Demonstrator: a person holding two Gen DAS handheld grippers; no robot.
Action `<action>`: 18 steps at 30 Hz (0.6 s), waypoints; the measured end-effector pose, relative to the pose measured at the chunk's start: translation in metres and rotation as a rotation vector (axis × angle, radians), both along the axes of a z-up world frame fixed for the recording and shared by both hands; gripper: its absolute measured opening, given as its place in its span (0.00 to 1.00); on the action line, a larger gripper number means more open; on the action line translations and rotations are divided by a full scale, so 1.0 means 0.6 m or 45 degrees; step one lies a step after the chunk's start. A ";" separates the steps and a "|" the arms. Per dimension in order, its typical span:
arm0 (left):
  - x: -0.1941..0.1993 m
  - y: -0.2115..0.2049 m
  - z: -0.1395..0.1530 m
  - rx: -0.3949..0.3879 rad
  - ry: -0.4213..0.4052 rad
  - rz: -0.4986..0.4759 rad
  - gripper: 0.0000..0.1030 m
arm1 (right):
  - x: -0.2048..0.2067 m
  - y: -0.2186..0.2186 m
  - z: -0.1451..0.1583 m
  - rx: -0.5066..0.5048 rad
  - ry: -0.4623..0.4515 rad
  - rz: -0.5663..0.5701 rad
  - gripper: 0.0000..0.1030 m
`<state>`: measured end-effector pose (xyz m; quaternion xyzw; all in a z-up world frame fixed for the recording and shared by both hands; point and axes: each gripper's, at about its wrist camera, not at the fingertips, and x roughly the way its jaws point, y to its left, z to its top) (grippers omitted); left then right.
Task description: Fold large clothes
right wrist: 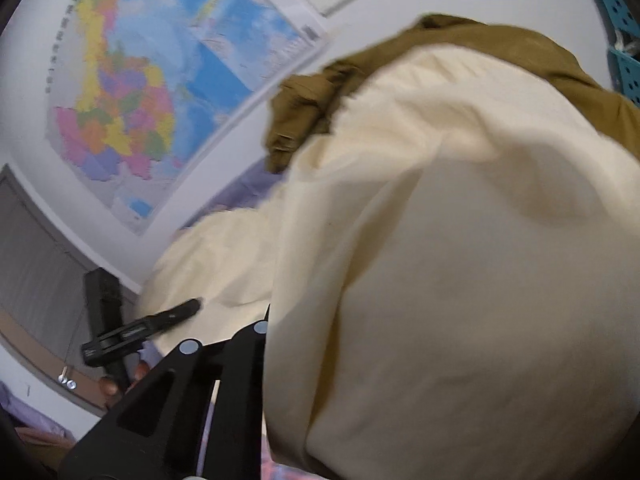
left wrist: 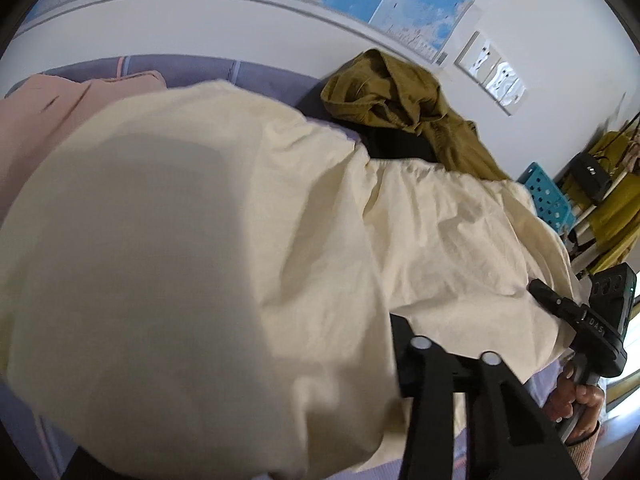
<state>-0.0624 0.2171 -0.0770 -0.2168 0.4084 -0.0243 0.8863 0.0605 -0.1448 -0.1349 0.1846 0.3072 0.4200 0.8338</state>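
Observation:
A large cream garment (left wrist: 208, 240) fills most of the left wrist view and drapes over my left gripper, hiding its fingertips. It lies across a purple bed surface (left wrist: 180, 66). In the right wrist view the same cream garment (right wrist: 440, 260) billows over my right gripper and hides its fingertips too. My right gripper (left wrist: 538, 290) shows at the lower right of the left wrist view with its tip against the cloth edge. My left gripper (right wrist: 194, 306) shows at the lower left of the right wrist view, its tip at the cloth.
An olive-brown garment (left wrist: 400, 100) and a black one (left wrist: 396, 144) lie by the wall. A pink garment (left wrist: 44, 116) lies at the left. A blue perforated basket (left wrist: 548, 196) and a rack stand at the right. Maps (right wrist: 120, 92) hang on the wall.

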 end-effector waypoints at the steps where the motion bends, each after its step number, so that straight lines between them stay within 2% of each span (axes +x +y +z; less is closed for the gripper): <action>1: -0.010 0.001 0.004 -0.010 -0.013 -0.013 0.36 | -0.011 -0.005 0.007 0.014 0.003 0.015 0.16; 3: -0.033 0.003 0.008 -0.048 -0.028 -0.051 0.36 | -0.024 -0.013 0.009 0.012 0.002 0.047 0.17; 4: -0.045 0.005 0.003 -0.080 -0.023 -0.073 0.38 | -0.028 -0.017 0.002 -0.001 0.020 0.059 0.21; 6: -0.053 0.009 -0.016 -0.113 0.022 -0.112 0.42 | -0.024 -0.021 -0.018 -0.009 0.091 0.058 0.35; 7: -0.050 0.011 -0.025 -0.125 0.041 -0.115 0.46 | -0.016 -0.016 -0.035 -0.039 0.135 0.062 0.47; 8: -0.045 0.015 -0.035 -0.139 0.061 -0.116 0.52 | -0.010 -0.012 -0.045 -0.046 0.165 0.056 0.53; 9: -0.040 0.019 -0.044 -0.146 0.073 -0.111 0.56 | -0.007 -0.010 -0.052 -0.045 0.183 0.058 0.56; 11: -0.032 0.024 -0.054 -0.188 0.052 -0.113 0.73 | 0.007 -0.002 -0.066 -0.007 0.209 0.054 0.70; 12: -0.028 0.023 -0.054 -0.216 0.024 -0.120 0.77 | 0.012 0.000 -0.071 0.014 0.226 0.046 0.70; 13: -0.025 0.022 -0.054 -0.217 0.019 -0.116 0.79 | 0.014 0.003 -0.072 0.026 0.214 0.048 0.69; 15: -0.017 0.013 -0.053 -0.174 0.010 -0.104 0.78 | 0.016 0.010 -0.071 0.032 0.192 0.060 0.51; 17: -0.009 0.005 -0.047 -0.101 0.021 -0.085 0.52 | 0.018 0.012 -0.068 0.048 0.184 0.068 0.25; 18: -0.011 0.006 -0.040 -0.091 0.015 -0.081 0.47 | 0.013 0.011 -0.061 0.057 0.163 0.078 0.22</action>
